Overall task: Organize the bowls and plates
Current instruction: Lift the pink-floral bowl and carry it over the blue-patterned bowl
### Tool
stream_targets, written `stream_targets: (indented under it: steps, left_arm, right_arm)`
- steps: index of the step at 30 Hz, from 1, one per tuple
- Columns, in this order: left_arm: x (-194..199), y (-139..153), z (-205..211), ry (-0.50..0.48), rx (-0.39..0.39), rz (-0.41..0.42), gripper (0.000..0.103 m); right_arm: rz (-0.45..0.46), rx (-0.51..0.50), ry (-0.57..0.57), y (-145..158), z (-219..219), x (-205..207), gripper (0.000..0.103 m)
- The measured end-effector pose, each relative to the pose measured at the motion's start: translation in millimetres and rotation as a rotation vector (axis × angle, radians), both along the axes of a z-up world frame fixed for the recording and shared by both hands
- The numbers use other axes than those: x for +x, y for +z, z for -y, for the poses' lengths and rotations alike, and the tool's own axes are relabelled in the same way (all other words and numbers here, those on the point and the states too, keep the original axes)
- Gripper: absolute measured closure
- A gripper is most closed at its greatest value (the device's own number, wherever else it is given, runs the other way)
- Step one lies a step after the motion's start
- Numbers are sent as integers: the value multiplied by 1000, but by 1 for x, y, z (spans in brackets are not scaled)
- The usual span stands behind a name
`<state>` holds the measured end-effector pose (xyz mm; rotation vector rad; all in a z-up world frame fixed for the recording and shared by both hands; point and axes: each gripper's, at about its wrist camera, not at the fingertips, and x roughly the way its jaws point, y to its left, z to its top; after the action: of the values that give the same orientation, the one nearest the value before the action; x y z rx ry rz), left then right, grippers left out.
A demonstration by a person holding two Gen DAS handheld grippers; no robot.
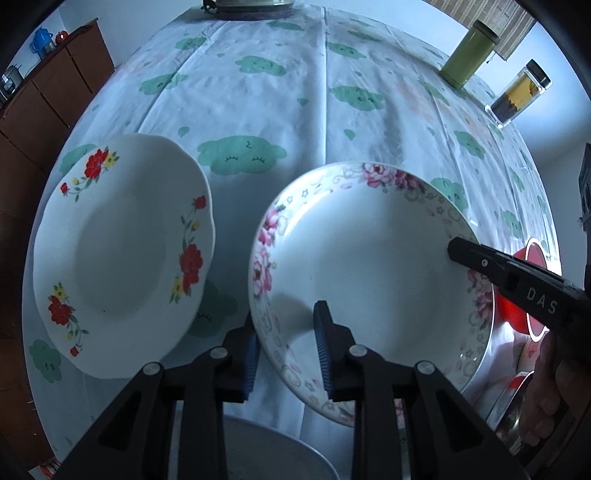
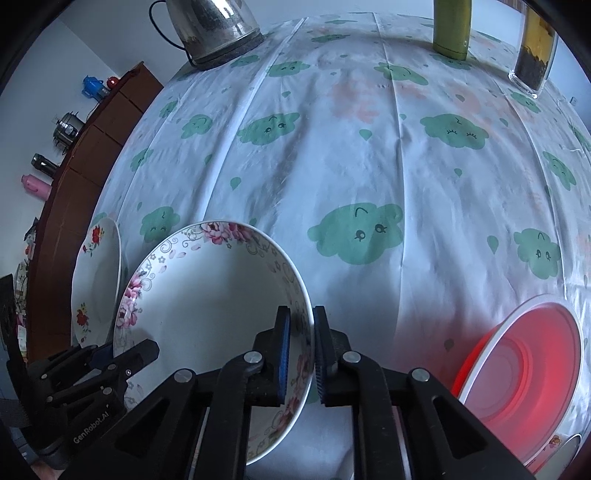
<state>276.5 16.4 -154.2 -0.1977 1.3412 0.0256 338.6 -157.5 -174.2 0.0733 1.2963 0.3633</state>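
My left gripper (image 1: 286,350) has its jaws closed on the near rim of the white ceramic dish with pink peony flowers around its border (image 1: 369,266), one blue-ribbed pad inside the dish and one outside; my right gripper (image 2: 300,354) pinches the same dish (image 2: 207,295) on its opposite rim, its jaws nearly together with the thin wall between the pads; whether the dish is clear of the bench or resting on it I cannot tell; it sits near the front edge of the bench, tilted.

Just to the left of it lies a white scalloped ceramic plate with red and yellow flowers (image 1: 122,254), near the front left corner, apart from the dish; in the right wrist view this plate (image 2: 96,273) shows behind the dish's left rim.

On the right, near the front right corner, is a red plastic bowl with a white rim (image 2: 524,365).

The bench wears a white cloth printed with green clouds (image 2: 369,147); at its far edge stand a steel kettle (image 2: 214,26), a green cylindrical tin (image 1: 467,55) and a clear jar with dark and yellow contents (image 1: 519,96).
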Motion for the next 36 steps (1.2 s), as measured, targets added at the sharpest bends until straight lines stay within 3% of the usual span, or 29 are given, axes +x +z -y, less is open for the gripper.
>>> stream_targets:
  steps: [36]
  left_arm:
    - [-32,28,-3,-10,9,63,77]
  right_arm:
    - [96,-9,26,33,-5,-43,91]
